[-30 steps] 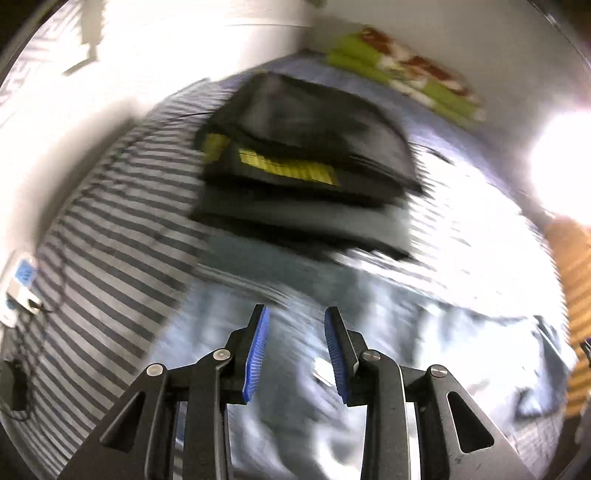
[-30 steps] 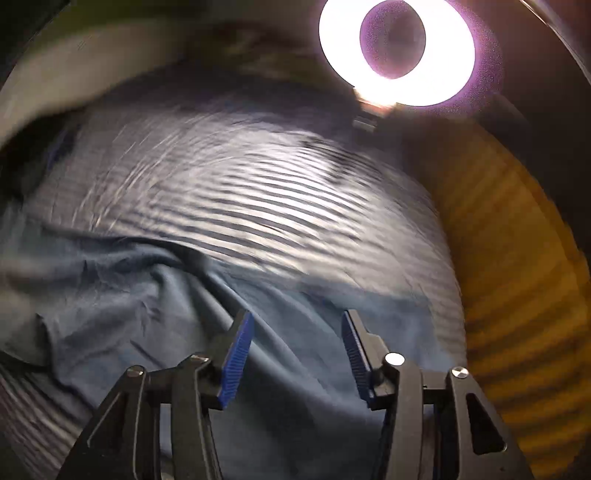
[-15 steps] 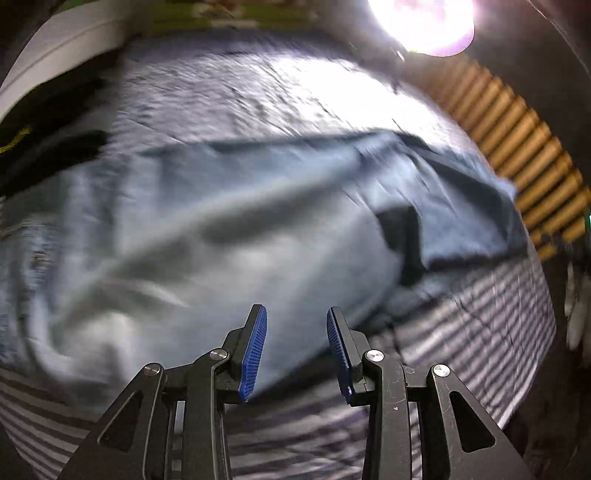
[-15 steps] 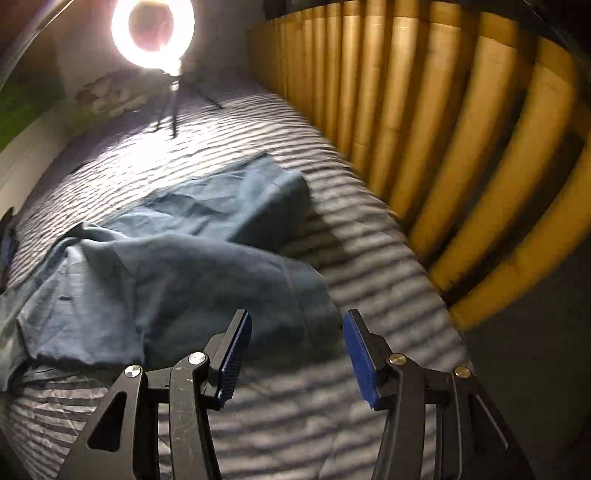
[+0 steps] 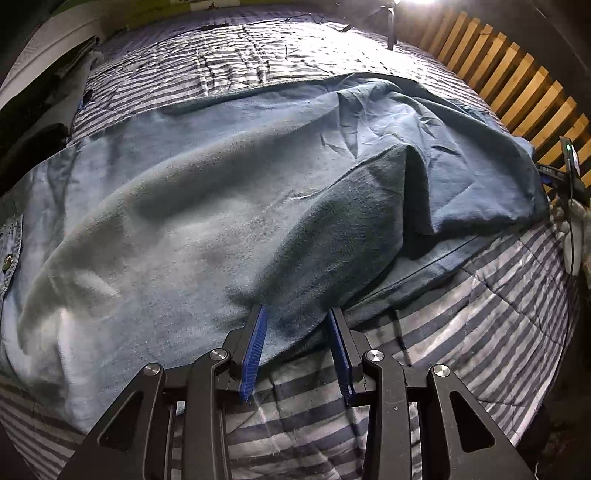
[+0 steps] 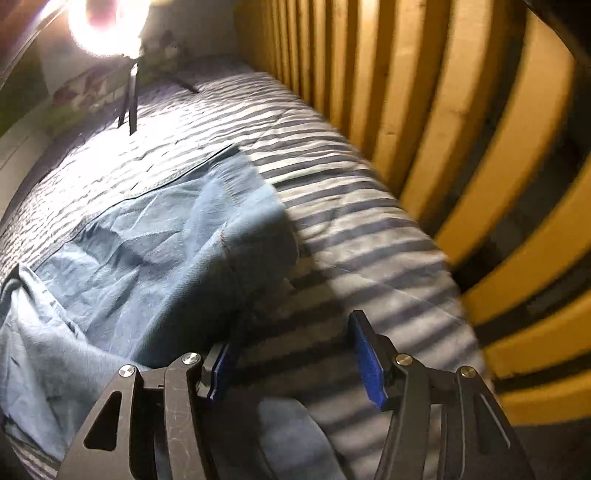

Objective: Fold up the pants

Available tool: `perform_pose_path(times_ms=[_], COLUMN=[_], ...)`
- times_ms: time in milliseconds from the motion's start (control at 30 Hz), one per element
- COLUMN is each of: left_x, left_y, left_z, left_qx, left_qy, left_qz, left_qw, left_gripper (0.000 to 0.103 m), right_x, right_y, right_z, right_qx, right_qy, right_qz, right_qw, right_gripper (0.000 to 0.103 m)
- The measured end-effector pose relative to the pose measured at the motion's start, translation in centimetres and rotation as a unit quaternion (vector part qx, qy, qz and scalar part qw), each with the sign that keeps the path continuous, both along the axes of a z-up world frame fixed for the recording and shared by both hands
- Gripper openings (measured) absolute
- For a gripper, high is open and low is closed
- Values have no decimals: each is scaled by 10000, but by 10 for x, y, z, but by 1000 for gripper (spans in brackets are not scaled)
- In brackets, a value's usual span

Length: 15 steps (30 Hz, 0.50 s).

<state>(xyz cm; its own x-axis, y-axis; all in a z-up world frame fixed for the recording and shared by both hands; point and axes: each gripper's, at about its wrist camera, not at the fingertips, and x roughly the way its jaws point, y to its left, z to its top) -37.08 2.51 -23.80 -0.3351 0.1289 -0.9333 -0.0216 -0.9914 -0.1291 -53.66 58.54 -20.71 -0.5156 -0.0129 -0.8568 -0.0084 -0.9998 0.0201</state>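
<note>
Rumpled blue denim pants [image 5: 207,206] spread on striped quilt [image 5: 480,325]; left gripper [image 5: 297,328] parted astride near hem, unclamped; right gripper [image 6: 291,350] just widening, empty, beside pants.

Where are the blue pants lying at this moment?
The blue pants lie spread across the striped bedcover, filling the middle of the left wrist view; in the right wrist view they lie on the left side, away from the wooden slats.

this is looking like a home bedroom: a bed [image 5: 498,314] is wearing a blue-and-white striped quilt, a slatted wooden frame [image 6: 461,129] is running along its side, and a ring light [image 6: 107,26] on a stand is glaring at the far end.
</note>
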Motion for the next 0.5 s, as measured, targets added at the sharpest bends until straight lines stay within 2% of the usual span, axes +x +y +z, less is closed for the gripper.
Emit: perform_pose_path(times_ms=[100, 133, 167, 200, 233, 267, 333, 433, 467, 500], left_x=[-7, -8, -9, -10, -11, -11, -10, -8, -8, -7], left_y=[0, 0, 0, 0, 0, -1, -1, -3, -3, -4], left_z=[-3, -4, -5, -5, -5, -5, -4, -3, -3, -3], left_qx=[-5, 0, 1, -1, 1, 7, 13, 64, 77, 89], left_qy=[-5, -4, -2, -2, -4, -1, 5, 20, 25, 38], left_qz=[21, 27, 22, 17, 16, 10, -5, 12, 21, 21], left_qw=[10000, 10000, 10000, 10000, 10000, 10000, 10000, 10000, 10000, 10000], left_gripper=[37, 37, 37, 37, 37, 37, 37, 37, 37, 38], right_x=[-6, -7, -7, -7, -6, -7, -5, -4, -1, 1], right_y=[-7, -8, -10, -13, -18, -24, -26, -7, -5, -4], right_z=[-4, -4, -3, -3, -1, 4, 17, 40, 45, 48], right_qx=[-71, -104, -233, -340, -247, 112, 512, 1055, 1804, 2342], right_qy=[226, 246, 270, 219, 143, 24, -135, -564, -542, -462], right_qz=[40, 53, 156, 284, 353, 428, 594, 227, 21, -23], right_qw=[9997, 9996, 9992, 9988, 9990, 9990, 9968, 9926, 9821, 9711], right_gripper=[54, 47, 26, 13, 13, 13, 11, 11, 14, 20])
